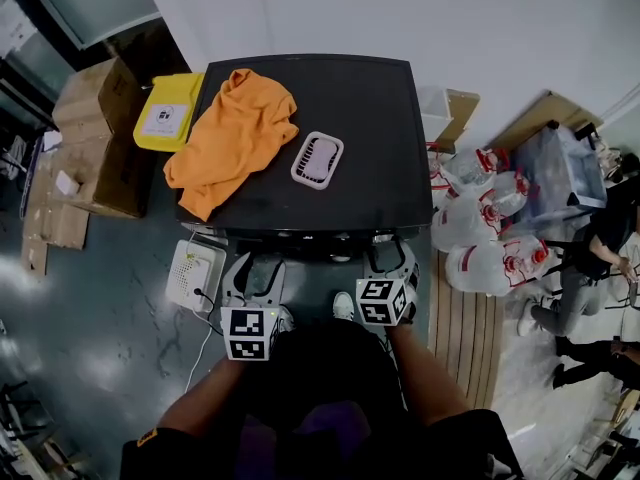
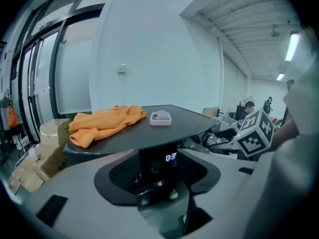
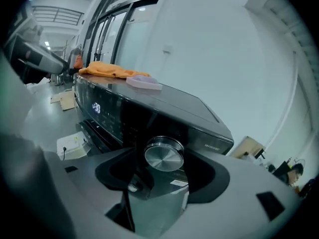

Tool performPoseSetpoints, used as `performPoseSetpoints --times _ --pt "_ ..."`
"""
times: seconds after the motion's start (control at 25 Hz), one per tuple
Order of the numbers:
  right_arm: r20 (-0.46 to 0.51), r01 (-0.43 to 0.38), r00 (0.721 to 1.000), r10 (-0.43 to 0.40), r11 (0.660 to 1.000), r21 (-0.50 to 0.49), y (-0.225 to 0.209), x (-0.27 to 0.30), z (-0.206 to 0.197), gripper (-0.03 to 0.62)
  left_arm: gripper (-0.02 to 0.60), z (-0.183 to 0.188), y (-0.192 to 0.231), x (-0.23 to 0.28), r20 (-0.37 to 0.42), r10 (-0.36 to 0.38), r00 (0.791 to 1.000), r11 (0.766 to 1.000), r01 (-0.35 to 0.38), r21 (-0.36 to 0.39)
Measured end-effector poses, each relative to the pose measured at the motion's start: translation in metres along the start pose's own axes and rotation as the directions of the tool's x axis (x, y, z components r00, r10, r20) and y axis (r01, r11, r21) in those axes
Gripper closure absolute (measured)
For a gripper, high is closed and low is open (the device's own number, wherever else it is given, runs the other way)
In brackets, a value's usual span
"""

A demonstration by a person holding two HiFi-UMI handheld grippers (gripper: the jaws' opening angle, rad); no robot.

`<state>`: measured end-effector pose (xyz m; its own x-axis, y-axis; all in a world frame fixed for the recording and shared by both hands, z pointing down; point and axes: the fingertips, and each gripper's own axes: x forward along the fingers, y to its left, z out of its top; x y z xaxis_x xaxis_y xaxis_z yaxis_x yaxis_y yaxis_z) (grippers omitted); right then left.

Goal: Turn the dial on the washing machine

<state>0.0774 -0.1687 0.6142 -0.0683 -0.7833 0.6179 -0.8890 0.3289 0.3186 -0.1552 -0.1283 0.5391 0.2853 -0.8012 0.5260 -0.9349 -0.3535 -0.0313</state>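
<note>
Your right tongs (image 3: 162, 180) stand wide with the round brushed-metal dial (image 3: 164, 156) framed between them, untouched, lined up so that closing would seize its rim. It sits on the front panel of the black washing machine (image 3: 164, 108). Beside them, your left tongs (image 2: 158, 178) gape empty, kept clear.

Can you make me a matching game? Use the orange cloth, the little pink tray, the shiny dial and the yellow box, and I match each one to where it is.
Things:
1 orange cloth
2 pink tray
3 shiny dial
4 yellow box

Places:
A on the washing machine front panel
B off the machine, by the cardboard boxes
C spread over the left part of the machine's top
D on the machine's top, just right of the cloth

Pairs: 1-C, 2-D, 3-A, 4-B
</note>
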Motion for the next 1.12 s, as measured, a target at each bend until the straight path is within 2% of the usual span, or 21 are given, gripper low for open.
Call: performPoseSetpoints --times 0.16,0.24,0.32,0.48,0.64,0.72,0.8,0.88,0.92,1.04,1.12 --pt "-0.023 0.031 0.999 -0.032 0.999 -0.010 -0.004 0.006 -0.002 0.304 0.359 -0.001 -0.002 0.001 -0.005 -0.003 1.000 1.000 0.003 0.013" --pt "-0.031 0.021 0.999 -0.020 0.999 0.046 -0.007 0.008 -0.003 0.313 0.359 0.000 -0.002 0.001 -0.003 -0.002 1.000 1.000 0.002 0.016" --pt "-0.027 -0.016 0.999 0.021 0.989 0.148 -0.008 0.008 -0.005 0.314 0.359 0.000 -0.002 0.001 -0.003 -0.001 1.000 1.000 0.001 0.017" --pt "0.009 -0.097 0.995 0.100 0.944 0.314 -0.013 0.009 -0.008 0.316 0.359 0.000 -0.002 0.002 -0.003 -0.002 1.000 1.000 0.003 0.007" --pt "0.040 -0.166 0.985 0.166 0.874 0.457 -0.016 0.010 -0.010 0.316 0.359 0.001 -0.004 0.004 0.002 -0.011 1.000 1.000 0.011 -0.009" --pt "0.053 -0.193 0.980 0.193 0.841 0.505 -0.017 0.011 -0.011 0.315 0.359 -0.001 -0.004 0.005 -0.001 -0.012 1.000 1.000 0.012 -0.018" --pt "0.055 -0.203 0.977 0.205 0.827 0.524 -0.017 0.011 -0.011 0.315 0.359 -0.002 -0.004 0.006 -0.005 -0.012 1.000 1.000 0.012 -0.024" --pt "0.039 -0.182 0.981 0.188 0.845 0.504 -0.017 0.010 -0.012 0.313 0.359 -0.003 -0.004 0.007 -0.008 -0.013 1.000 1.000 0.012 -0.027" --pt "0.025 -0.157 0.986 0.165 0.870 0.467 -0.016 0.009 -0.012 0.312 0.359 -0.003 -0.004 0.007 -0.008 -0.014 1.000 1.000 0.013 -0.027" --pt "-0.012 -0.072 0.997 0.078 0.958 0.278 -0.010 0.004 -0.006 0.305 0.359 -0.003 -0.004 0.008 -0.007 -0.016 1.000 1.000 0.016 -0.026" --pt "-0.021 -0.025 0.999 0.029 0.989 0.148 -0.005 0.001 -0.002 0.301 0.359 -0.004 -0.004 0.007 -0.007 -0.015 1.000 1.000 0.015 -0.026"
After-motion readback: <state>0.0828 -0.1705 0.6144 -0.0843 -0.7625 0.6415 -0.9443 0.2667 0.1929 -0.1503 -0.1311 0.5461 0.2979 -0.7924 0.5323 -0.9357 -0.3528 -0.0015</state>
